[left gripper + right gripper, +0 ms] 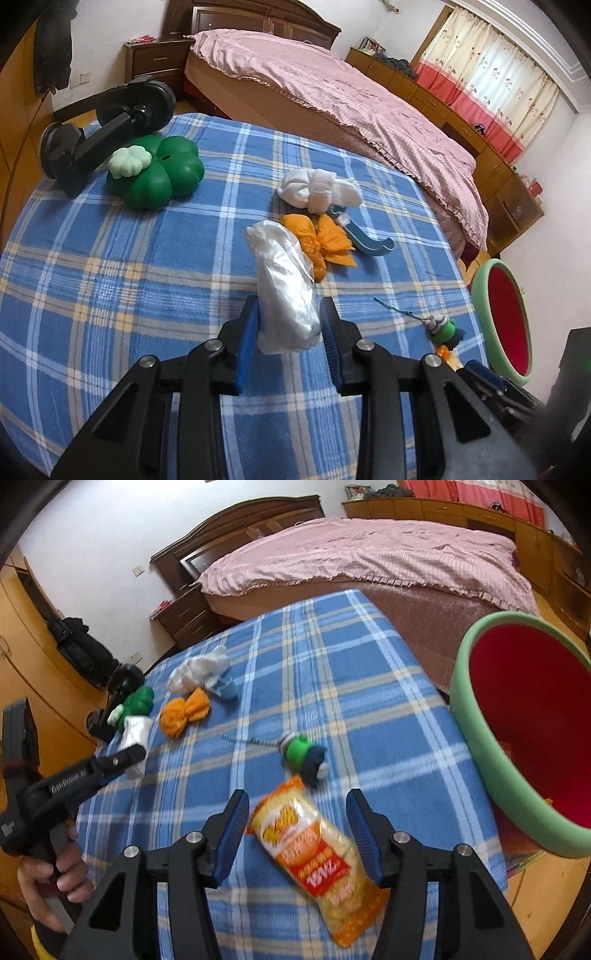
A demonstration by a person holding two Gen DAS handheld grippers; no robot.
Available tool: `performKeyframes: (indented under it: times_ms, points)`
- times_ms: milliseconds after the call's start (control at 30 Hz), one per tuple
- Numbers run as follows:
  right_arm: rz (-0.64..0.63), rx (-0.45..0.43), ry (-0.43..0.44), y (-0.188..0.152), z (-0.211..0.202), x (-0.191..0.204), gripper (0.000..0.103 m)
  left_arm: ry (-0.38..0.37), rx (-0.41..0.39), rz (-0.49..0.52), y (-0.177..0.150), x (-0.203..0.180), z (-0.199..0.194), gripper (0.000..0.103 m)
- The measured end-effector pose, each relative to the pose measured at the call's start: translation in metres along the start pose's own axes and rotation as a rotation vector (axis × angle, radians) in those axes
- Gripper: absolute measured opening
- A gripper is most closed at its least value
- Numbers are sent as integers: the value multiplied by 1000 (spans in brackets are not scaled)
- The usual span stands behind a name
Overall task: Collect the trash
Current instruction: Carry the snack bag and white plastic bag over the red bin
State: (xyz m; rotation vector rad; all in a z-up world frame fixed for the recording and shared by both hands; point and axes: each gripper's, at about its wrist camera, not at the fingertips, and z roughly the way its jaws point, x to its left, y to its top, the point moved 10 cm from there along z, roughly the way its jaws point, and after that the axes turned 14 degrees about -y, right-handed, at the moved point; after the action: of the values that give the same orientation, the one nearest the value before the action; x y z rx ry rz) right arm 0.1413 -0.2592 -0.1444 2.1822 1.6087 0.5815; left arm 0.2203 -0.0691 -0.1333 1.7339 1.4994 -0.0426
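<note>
A crumpled clear plastic bag (286, 291) lies on the blue plaid cloth (129, 258), and my left gripper (290, 321) is shut on its near end. The bag and the left gripper (125, 758) also show in the right wrist view. An orange snack packet (317, 860) lies between the open fingers of my right gripper (299, 812), untouched by the pads. The green-rimmed red bin (517, 734) stands right of the table; it shows in the left wrist view too (506, 325).
On the cloth lie an orange cloth bundle (325, 242), white socks (317, 188), a blue hook (369, 240), a green clover-shaped case (159, 173), a black clamp stand (107, 125) and a small green-and-navy toy (303, 757). A pink bed (332, 92) is beyond.
</note>
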Motion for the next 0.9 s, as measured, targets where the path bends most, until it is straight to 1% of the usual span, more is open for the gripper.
performKeyframes:
  times_ms: [200, 267, 467, 567, 600, 667, 733, 900]
  points:
    - [-87, 5, -58, -18, 0, -4, 58, -10, 3, 21, -5, -12, -5, 33]
    - [-98, 5, -70, -22, 0, -5, 59, -15, 4, 29, -7, -17, -7, 33]
    - [-160, -30, -102, -30, -2, -3, 59, -35, 4, 52, -14, -34, -15, 33]
    - [-172, -46, -118, -31, -4, -4, 53, -41, 1, 64, -16, -42, -19, 33]
    - [-170, -52, -121, -31, -4, -5, 47, -45, 1, 66, -17, -45, -20, 33]
    - [-139, -53, -117, -31, -5, -9, 42, -54, 5, 75, -19, -52, -22, 33]
    - [-85, -47, -83, -30, -8, -14, 41, -66, 10, 91, -21, -60, -24, 33]
    - [-8, -90, -54, -25, -28, -28, 41, -92, 25, 125, -23, -82, -23, 33]
